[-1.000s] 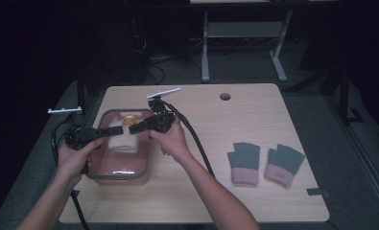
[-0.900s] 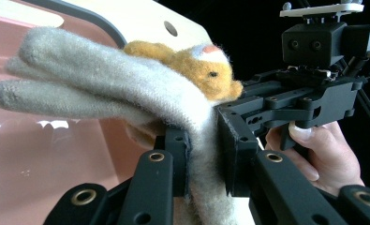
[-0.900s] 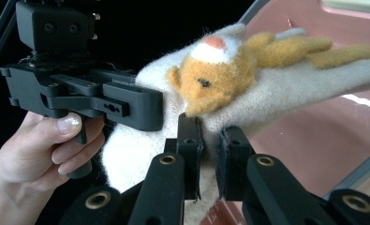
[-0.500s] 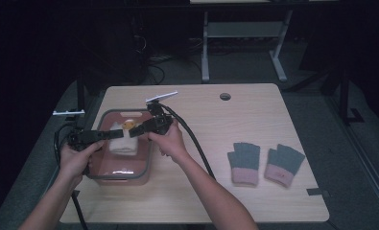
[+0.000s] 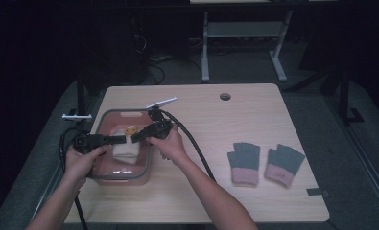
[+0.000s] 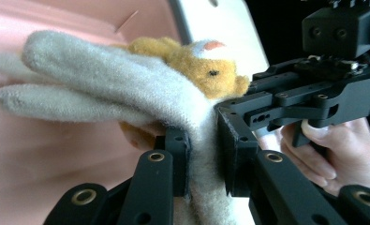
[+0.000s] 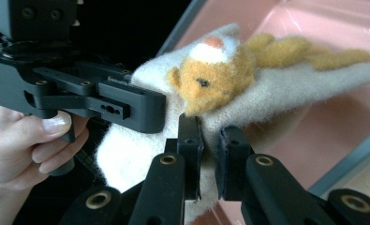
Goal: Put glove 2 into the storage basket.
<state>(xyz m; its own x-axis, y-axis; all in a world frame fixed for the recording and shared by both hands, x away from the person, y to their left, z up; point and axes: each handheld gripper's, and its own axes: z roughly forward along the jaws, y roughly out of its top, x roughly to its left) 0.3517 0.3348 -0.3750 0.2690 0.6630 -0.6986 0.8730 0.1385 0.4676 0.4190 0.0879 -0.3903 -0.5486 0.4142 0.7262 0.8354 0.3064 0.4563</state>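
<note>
**Both grippers hold a cream glove over the pink tub**

A person works at a wooden table [image 5: 254,120] with one gripper in each hand. The left gripper [image 5: 121,139] and the right gripper [image 5: 135,137] meet tip to tip above a pink plastic tub [image 5: 129,173] with a grey rim, which stands near the left edge of the table.

Between them hangs a cream woollen glove [image 6: 126,89] with a small orange plush animal face [image 7: 206,82] sewn on it. In the left gripper view, the jaws are closed on the cuff part of the glove, and the fingers of the glove point away over the pink floor of the tub. In the right gripper view, the jaws also pinch the cream fabric, just under the plush face. So each gripper is clamped on the same glove, close to the other one. This double hold probably serves to spread the glove or to pass it from one gripper to the other; which one cannot be told.

A pair of grey gloves [image 5: 265,163] with pink cuffs lies flat near the right edge of the table, well apart from the tub. It may be that the cream glove will be laid out in the same way.
</note>
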